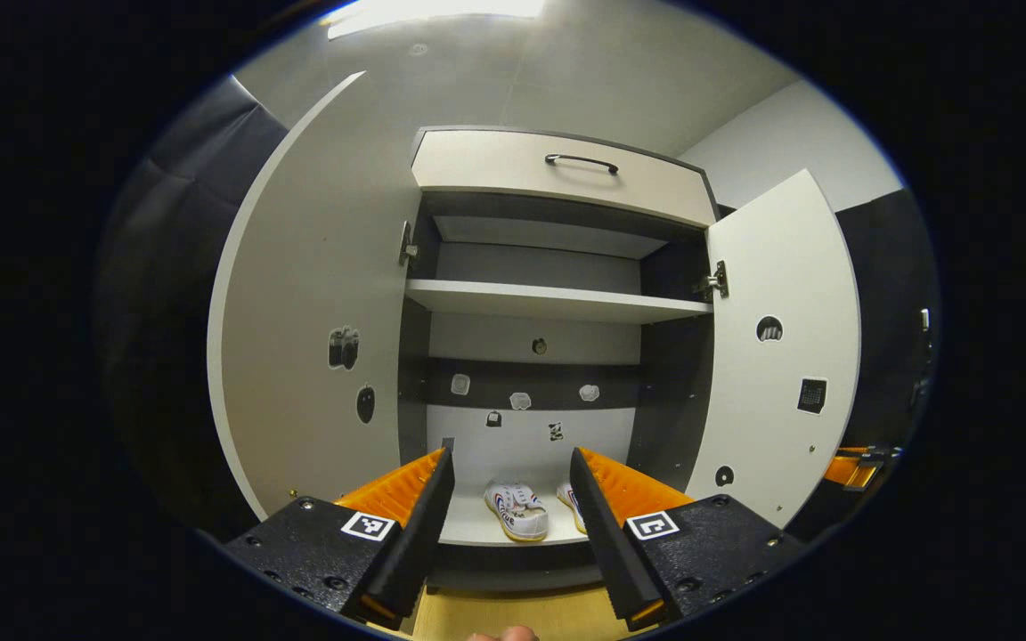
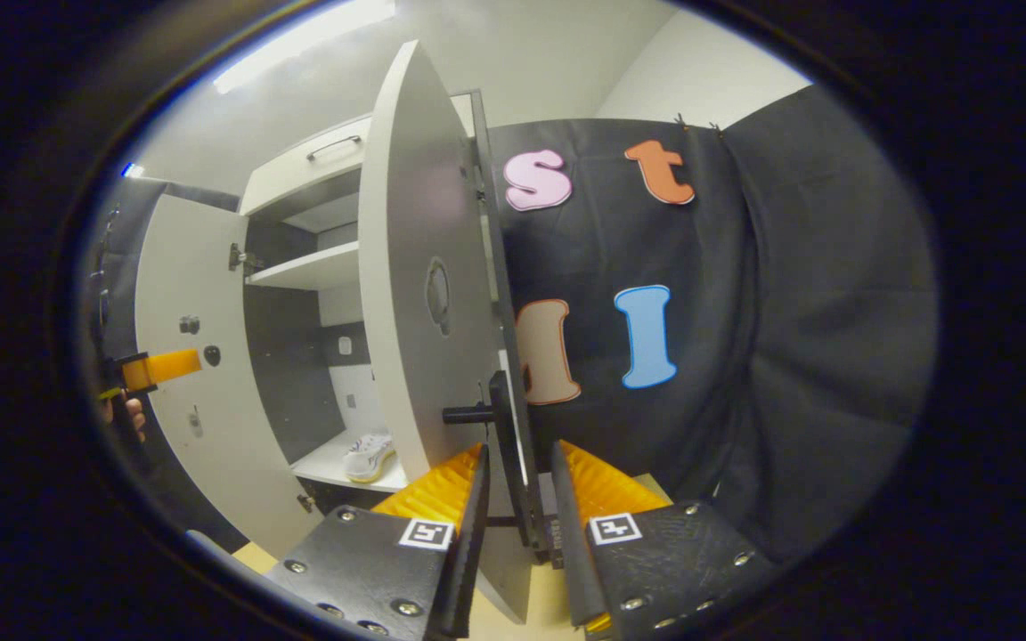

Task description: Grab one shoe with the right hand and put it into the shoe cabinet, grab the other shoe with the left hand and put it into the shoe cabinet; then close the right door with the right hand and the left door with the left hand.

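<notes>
shoes [image 1: 517,509] in cabinet [image 1: 557,303]; right hand-held gripper [image 2: 517,467] astride right door handle [image 2: 502,418]

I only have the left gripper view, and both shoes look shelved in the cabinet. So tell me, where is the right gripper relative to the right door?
Observer: In the right gripper view, the right gripper straddles the free edge of the right door, with one finger on each side.
Operator: Is there a handle there?
Observer: Yes. A black bar handle on the door's outer face runs down between the fingers.
Operator: Is it clamped?
Observer: I cannot tell. The gap between the fingers is narrow, but that view does not show whether they touch the door or the handle.
</notes>
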The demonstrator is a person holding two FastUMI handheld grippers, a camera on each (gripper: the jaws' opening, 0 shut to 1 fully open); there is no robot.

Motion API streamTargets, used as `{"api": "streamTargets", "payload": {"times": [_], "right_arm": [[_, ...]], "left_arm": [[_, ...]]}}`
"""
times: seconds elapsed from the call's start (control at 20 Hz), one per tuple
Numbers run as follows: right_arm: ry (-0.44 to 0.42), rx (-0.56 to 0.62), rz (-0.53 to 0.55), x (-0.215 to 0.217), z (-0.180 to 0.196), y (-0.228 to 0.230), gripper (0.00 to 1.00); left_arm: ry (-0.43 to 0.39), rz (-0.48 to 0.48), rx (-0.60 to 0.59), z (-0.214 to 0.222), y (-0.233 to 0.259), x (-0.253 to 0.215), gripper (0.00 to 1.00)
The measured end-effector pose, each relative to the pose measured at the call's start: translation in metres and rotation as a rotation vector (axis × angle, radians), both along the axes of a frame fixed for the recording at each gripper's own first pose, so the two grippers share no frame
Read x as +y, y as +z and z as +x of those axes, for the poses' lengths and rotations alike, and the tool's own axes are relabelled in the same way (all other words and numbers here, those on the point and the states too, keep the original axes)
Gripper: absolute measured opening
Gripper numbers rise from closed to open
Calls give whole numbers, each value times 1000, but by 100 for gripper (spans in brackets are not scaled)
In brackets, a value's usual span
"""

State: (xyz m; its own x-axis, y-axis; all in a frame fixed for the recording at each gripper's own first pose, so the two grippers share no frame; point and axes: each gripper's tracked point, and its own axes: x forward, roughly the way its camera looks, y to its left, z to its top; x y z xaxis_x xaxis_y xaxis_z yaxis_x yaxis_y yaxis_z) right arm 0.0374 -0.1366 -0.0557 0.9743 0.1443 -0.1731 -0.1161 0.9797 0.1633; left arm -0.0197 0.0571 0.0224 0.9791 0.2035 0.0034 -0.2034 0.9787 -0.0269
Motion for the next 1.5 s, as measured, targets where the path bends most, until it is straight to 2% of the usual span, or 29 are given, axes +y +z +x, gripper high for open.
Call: {"api": "streamTargets", "payload": {"times": [0.4, 0.55, 0.8, 0.85, 0.9, 1.25, 1.5], "right_arm": [[131, -57, -40, 54, 4, 4, 41], [132, -97, -30, 54, 4, 7, 41], [134, -45, 84, 53, 8, 3, 41], [131, -44, 103, 52, 8, 4, 41], [130, -40, 114, 51, 8, 2, 41], [82, -57, 43, 53, 16, 5, 41], [104, -22, 44, 72, 20, 3, 41]], "left_arm": [[22, -11, 10, -6, -5, 12, 80], [36, -14, 11, -9, -6, 16, 80], [33, -22, 6, -7, -6, 14, 77], [32, -24, 7, -7, -7, 14, 82], [31, -25, 7, -7, -7, 13, 82], [29, -34, 8, -4, -9, 14, 83], [41, -34, 11, -5, -11, 20, 83]]}}
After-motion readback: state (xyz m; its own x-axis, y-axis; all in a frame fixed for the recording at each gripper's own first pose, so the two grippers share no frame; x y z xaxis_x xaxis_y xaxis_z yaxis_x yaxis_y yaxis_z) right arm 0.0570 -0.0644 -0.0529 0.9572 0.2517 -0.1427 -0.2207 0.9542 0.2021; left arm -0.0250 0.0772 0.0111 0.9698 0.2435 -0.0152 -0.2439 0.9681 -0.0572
